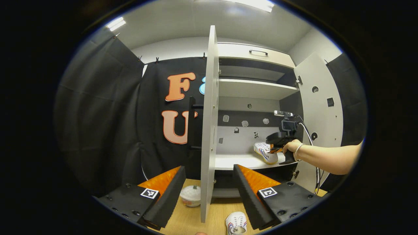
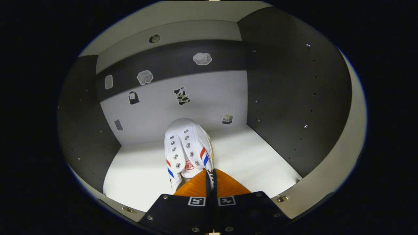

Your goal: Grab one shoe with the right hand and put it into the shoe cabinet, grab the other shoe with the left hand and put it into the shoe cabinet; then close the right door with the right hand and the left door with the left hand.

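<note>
While the right gripper (image 2: 210, 182) reaches into the shoe cabinet (image 1: 258, 88), its jaws are pressed together on the heel rim of a white shoe (image 2: 187, 150), whose sole rests on the white lower shelf (image 2: 258, 160). That shoe's long axis runs away from the camera, toe toward the cabinet's back wall, roughly midway between the two side walls; it has red and blue side stripes and a small red tongue patch whose writing is too small to read. Small stickers (image 2: 181, 95) dot the back wall; one shaped like a carton reads "MILK". From the left gripper view, the left gripper (image 1: 209, 195) hangs with jaws wide apart, astride the edge of the open left door (image 1: 209, 130). Below it, the other shoe (image 1: 236, 223) lies on the wooden desk (image 1: 215, 212) near its front edge, and a white lidded bowl (image 1: 190, 195) stands left of the door.
</note>
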A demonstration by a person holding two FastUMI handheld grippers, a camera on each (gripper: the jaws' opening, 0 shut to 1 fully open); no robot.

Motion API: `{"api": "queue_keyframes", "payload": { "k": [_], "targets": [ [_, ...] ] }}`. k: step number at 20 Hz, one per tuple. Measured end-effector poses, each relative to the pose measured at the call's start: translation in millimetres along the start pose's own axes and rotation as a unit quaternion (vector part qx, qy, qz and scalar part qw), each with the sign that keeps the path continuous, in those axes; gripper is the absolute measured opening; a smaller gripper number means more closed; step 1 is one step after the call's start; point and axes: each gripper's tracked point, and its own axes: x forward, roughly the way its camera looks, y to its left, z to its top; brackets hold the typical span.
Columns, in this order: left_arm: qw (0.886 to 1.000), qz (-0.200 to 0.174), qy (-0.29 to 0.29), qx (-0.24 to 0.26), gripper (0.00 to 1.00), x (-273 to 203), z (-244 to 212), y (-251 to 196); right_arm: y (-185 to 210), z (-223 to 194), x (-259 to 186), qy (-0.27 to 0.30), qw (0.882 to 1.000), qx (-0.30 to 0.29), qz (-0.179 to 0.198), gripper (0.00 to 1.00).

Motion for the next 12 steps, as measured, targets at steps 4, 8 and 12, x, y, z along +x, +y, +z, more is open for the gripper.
{"api": "queue_keyframes", "payload": {
  "k": [4, 8, 12],
  "targets": [
    [1.0, 0.001, 0.015, -0.007, 0.95, -1, -6, -2, 2, 0, -6, -0.008, 1.0, 0.003, 0.016, 0.08],
    [1.0, -0.005, 0.02, -0.011, 0.96, -2, -8, -7, -8, 14, -29, -0.054, 0.998, -0.02, 0.015, 0.44],
    [0.999, -0.009, 0.032, -0.014, 0.95, -1, -16, -16, -7, 14, -69, -0.086, 0.994, -0.047, 0.047, 0.66]
  ]
}}
